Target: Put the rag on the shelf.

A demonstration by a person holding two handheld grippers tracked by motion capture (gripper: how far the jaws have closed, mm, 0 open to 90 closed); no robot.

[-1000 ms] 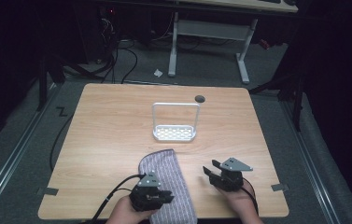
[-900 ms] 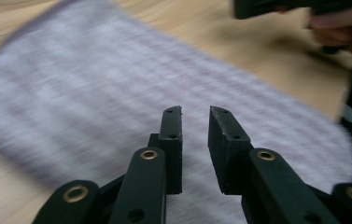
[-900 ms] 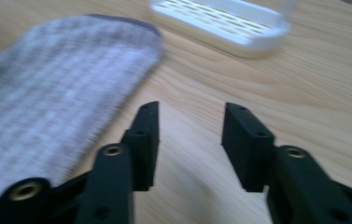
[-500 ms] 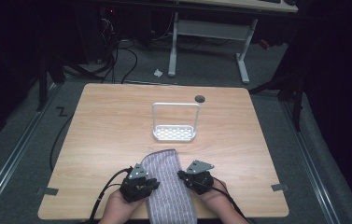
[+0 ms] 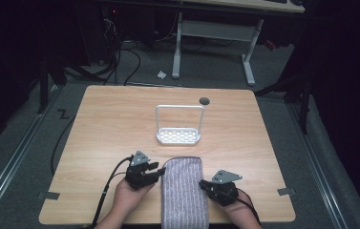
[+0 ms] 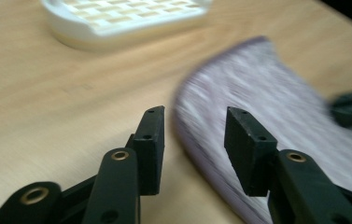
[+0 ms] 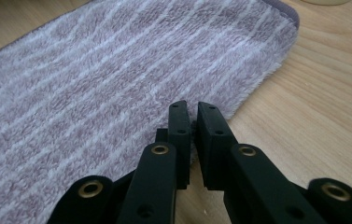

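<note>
A grey-purple striped towel lies as a long folded strip at the table's near edge, its far end rounded. My left gripper stands open at the towel's left edge. In the left gripper view its jaws straddle that edge of the towel without gripping it. My right gripper is at the towel's right edge. In the right gripper view it is shut on the edge of the towel, which fills the view's left.
A white rack with a perforated base and an upright frame stands mid-table just beyond the towel; its base also shows in the left gripper view. A small dark disc lies near the far edge. Bare wood spreads to both sides.
The towel has turned from slanted to straight. My left gripper has moved forward along its left edge, and the right has shifted out to its right edge.
</note>
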